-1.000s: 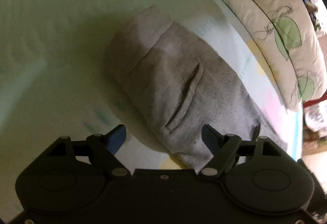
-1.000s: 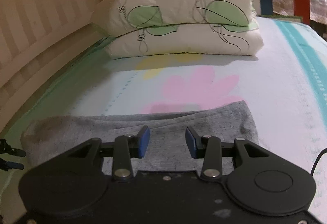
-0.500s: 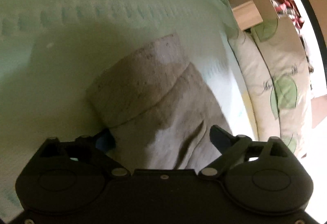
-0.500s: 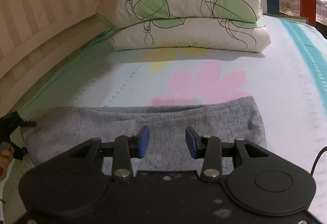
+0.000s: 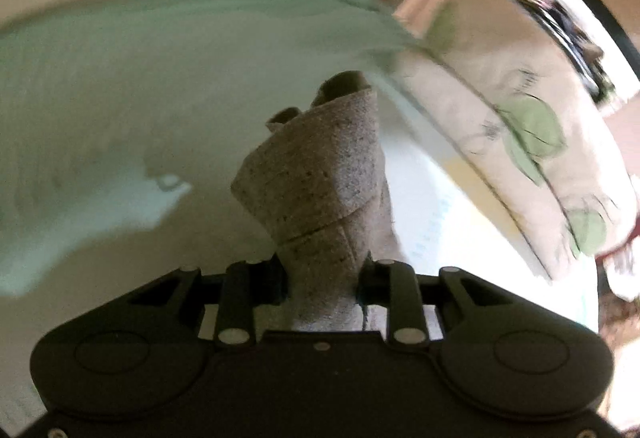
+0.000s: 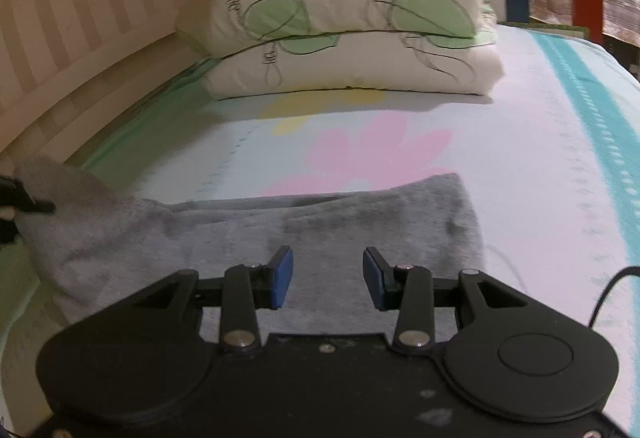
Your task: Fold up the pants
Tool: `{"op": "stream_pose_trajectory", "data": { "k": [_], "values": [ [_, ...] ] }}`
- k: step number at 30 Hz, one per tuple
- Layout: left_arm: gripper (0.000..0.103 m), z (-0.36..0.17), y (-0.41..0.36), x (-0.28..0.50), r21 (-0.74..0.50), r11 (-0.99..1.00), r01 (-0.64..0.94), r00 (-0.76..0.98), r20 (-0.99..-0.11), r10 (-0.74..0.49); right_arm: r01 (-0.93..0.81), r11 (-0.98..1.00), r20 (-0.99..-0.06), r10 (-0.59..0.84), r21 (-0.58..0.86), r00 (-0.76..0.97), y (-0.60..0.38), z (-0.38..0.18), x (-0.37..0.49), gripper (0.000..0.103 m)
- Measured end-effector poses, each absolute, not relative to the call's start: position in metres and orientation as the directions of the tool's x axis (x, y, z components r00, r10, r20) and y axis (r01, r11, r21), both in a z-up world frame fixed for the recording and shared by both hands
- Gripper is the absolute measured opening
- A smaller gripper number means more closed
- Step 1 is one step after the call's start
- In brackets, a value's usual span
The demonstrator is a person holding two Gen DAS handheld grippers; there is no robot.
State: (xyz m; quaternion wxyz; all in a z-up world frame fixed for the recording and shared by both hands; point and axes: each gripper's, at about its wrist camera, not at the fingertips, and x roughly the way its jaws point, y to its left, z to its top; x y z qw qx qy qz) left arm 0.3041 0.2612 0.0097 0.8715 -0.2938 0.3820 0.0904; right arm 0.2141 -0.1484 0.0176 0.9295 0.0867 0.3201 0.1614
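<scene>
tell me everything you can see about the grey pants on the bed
The grey pants are heathered, soft knit fabric like sweatpants, already folded into a long band lying across the flowered bed sheet, short of the pillows. Their right end lies flat. Their left end is bunched and lifted off the sheet, pinched in the left gripper, whose jaws have just been closing on it. The right gripper hovers over the middle, open, holding nothing.

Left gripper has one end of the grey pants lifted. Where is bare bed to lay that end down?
Bare sheet lies between the grey knit pants and the stacked leaf-print pillows, over the pink flower print. More runs right, toward the teal stripe. The green strip by the wooden headboard is narrow. A black cable crosses near right.
</scene>
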Motion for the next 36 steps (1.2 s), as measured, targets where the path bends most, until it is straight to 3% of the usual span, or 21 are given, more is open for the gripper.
{"op": "stream_pose_trajectory", "data": {
  "k": [8,13,16,20,23,26,29,33,36],
  "values": [
    [0.036,0.096,0.125,0.326,-0.301,0.939,-0.168,0.716,-0.692,-0.093,-0.17,0.935,-0.531,0.32,0.312,0.785,-0.194,0.012,0.198,0.042],
    [0.036,0.109,0.013,0.336,-0.253,0.967,-0.028,0.712,-0.685,-0.158,-0.086,0.917,-0.492,0.286,0.389,0.822,-0.238,0.009,0.189,0.042],
    [0.037,0.088,-0.057,0.338,-0.182,0.982,0.048,0.685,-0.71,-0.165,-0.007,0.928,-0.482,0.199,0.371,0.853,-0.265,0.011,0.186,0.042],
    [0.037,0.026,-0.132,0.337,0.036,0.998,0.043,0.679,-0.735,-0.002,0.073,0.919,-0.468,0.128,0.388,0.874,-0.301,0.014,0.182,0.043],
    [0.037,-0.013,-0.16,0.335,0.127,0.991,0.034,0.667,-0.742,0.072,0.108,0.888,-0.457,0.123,0.448,0.881,-0.323,0.011,0.182,0.043],
    [0.037,-0.02,-0.168,0.33,0.14,0.989,0.054,0.671,-0.738,0.068,0.126,0.858,-0.457,0.137,0.498,0.879,-0.338,0.007,0.182,0.043],
    [0.037,0.001,-0.148,0.325,0.069,0.995,0.076,0.68,-0.734,-0.001,0.119,0.843,-0.447,0.154,0.525,0.881,-0.342,0.008,0.182,0.043],
    [0.037,0.041,-0.071,0.333,-0.105,0.992,0.069,0.637,-0.761,-0.125,0.102,0.824,-0.434,0.185,0.557,0.882,-0.339,0.009,0.187,0.043],
    [0.037,0.078,-0.008,0.337,-0.099,0.995,0.002,0.656,-0.751,-0.076,0.094,0.805,-0.426,0.207,0.586,0.881,-0.34,0.01,0.187,0.043]
  ]
}}
